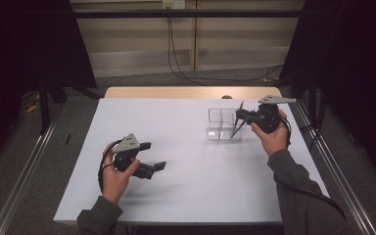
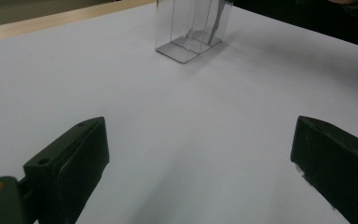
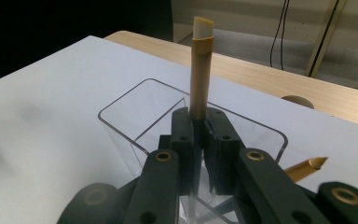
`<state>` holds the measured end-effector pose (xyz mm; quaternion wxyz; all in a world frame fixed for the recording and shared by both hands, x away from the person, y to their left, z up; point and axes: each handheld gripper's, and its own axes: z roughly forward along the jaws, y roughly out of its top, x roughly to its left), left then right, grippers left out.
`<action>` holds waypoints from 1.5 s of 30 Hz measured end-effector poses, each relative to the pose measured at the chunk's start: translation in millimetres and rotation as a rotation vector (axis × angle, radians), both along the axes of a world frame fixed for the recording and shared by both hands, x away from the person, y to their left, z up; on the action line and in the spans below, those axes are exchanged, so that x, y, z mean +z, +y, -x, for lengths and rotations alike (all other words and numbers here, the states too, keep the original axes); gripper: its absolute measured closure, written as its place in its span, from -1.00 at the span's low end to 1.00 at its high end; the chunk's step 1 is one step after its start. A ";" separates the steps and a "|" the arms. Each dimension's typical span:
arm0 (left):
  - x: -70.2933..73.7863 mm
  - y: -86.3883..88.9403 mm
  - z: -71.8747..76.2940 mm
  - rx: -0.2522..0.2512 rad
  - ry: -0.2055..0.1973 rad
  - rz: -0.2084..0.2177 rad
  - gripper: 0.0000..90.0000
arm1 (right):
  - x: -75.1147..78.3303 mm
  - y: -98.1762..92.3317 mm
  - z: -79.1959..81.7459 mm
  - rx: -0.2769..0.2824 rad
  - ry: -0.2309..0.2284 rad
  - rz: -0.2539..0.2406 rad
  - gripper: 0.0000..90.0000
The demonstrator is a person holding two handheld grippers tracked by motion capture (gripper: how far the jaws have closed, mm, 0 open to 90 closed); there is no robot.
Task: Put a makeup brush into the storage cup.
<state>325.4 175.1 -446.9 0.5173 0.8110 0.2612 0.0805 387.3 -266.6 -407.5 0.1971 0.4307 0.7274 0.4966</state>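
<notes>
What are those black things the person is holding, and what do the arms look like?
Each hand grips a handheld tool: the left gripper and right gripper are black, with two blocky jaws on hinged links with brass-coloured pivots. A grey three-cornered plate tops each, and a black cable trails off. The sleeves are dark grey.

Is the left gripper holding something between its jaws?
No, the left gripper has its jaws wide apart, with bare white table between them.

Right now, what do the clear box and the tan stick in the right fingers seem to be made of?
The clear square-cornered box looks like glossy acrylic or similar hard plastic: see-through walls, bright edges. The slim tan stick with a whitish slanted tip looks matte, perhaps wood or plastic; I cannot tell which.
</notes>
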 end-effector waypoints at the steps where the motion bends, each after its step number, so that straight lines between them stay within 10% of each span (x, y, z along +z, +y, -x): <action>1: 0.1 0.3 -0.1 0.000 -0.001 -0.001 -0.91 | -0.4 -0.3 0.0 0.000 0.000 0.000 0.85; 45: 1.1 5.4 3.8 0.009 -0.001 -0.009 -0.91 | 1.6 2.8 7.3 0.038 -0.050 -0.038 -0.42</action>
